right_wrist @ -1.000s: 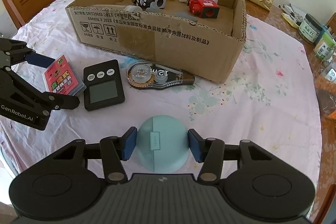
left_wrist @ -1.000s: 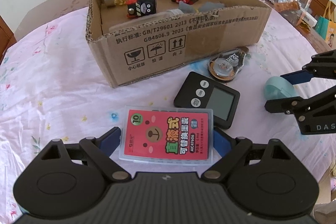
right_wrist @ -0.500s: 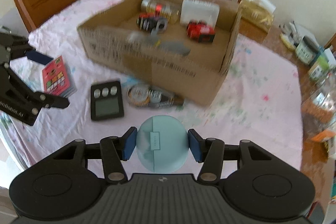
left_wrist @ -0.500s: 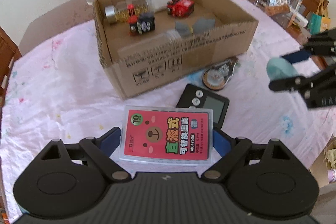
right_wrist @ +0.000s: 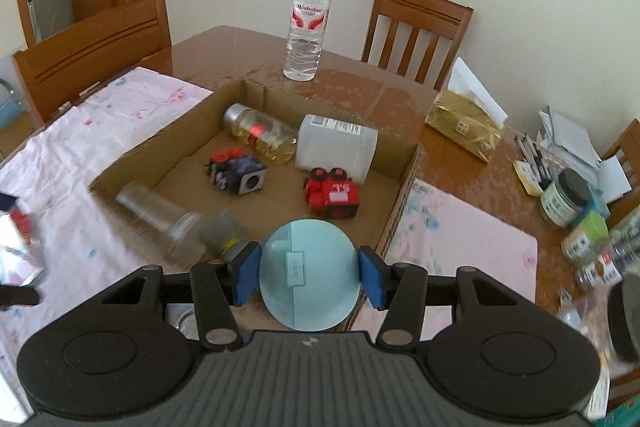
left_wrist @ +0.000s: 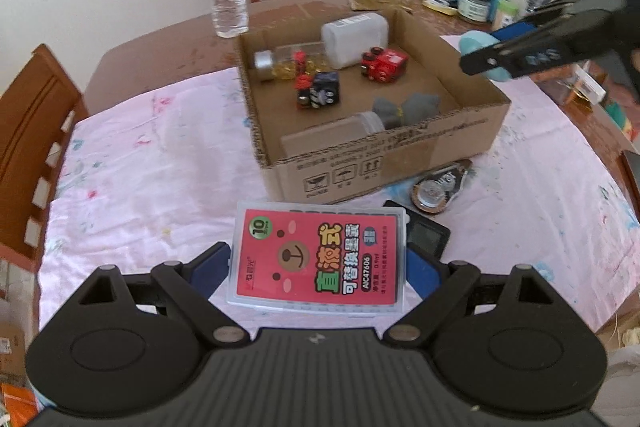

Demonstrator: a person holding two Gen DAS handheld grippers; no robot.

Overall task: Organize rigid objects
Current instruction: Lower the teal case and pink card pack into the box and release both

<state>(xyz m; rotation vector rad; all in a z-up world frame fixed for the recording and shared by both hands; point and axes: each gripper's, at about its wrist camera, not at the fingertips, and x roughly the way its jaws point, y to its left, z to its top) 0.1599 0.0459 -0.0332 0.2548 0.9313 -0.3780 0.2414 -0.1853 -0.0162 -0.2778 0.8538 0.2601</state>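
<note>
My left gripper (left_wrist: 318, 267) is shut on a clear plastic case with a red bear label (left_wrist: 318, 259), held in the air in front of the cardboard box (left_wrist: 400, 155). My right gripper (right_wrist: 308, 271) is shut on a light blue rounded case (right_wrist: 308, 275), held above the box's near right corner (right_wrist: 404, 195); it also shows in the left wrist view (left_wrist: 476, 47). Inside the box lie a red toy car (right_wrist: 334, 197), a dark toy car (right_wrist: 238, 173), a bottle with yellow contents (right_wrist: 260, 135), a white container (right_wrist: 336, 149) and a clear jar (right_wrist: 164, 215).
A black digital timer (left_wrist: 426, 235) and a correction tape dispenser (left_wrist: 438, 189) lie on the pink cloth in front of the box. A water bottle (right_wrist: 306, 27) stands behind it. Jars, pens and a gold packet (right_wrist: 464, 131) crowd the right side. Wooden chairs (right_wrist: 416, 31) surround the table.
Both grippers have lifted with their objects. The right gripper has carried the blue case up and forward over the box's corner. The left gripper has risen with the red case.
</note>
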